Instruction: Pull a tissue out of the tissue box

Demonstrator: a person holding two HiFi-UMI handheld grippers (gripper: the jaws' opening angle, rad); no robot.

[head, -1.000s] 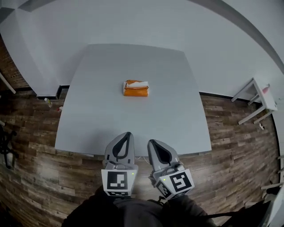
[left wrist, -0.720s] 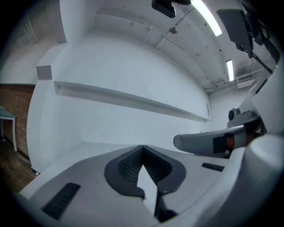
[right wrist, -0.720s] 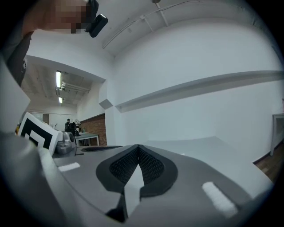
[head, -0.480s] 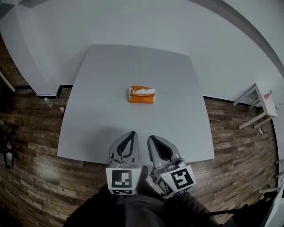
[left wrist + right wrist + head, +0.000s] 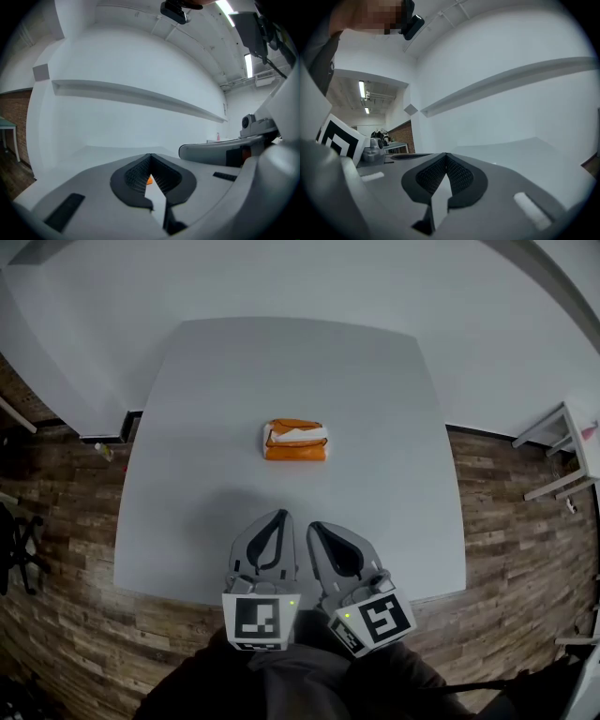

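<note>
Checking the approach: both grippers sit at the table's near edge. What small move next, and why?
Probably move the right gripper forward toward the tissue box, opening its jaws: it and the left gripper are shut, empty and short of the box, whose white tissue shows on top.

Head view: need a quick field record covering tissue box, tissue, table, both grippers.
box: orange soft-pack tissue box, lying near the middle of the table, nothing touching it
tissue: white tissue showing at the box's top opening, not pulled out
table: light grey square table
left gripper: left gripper over the table's near edge, jaws together, nothing between them, well short of the box
right gripper: right gripper beside the left one, jaws together, nothing held
floor: wood-plank floor
</note>
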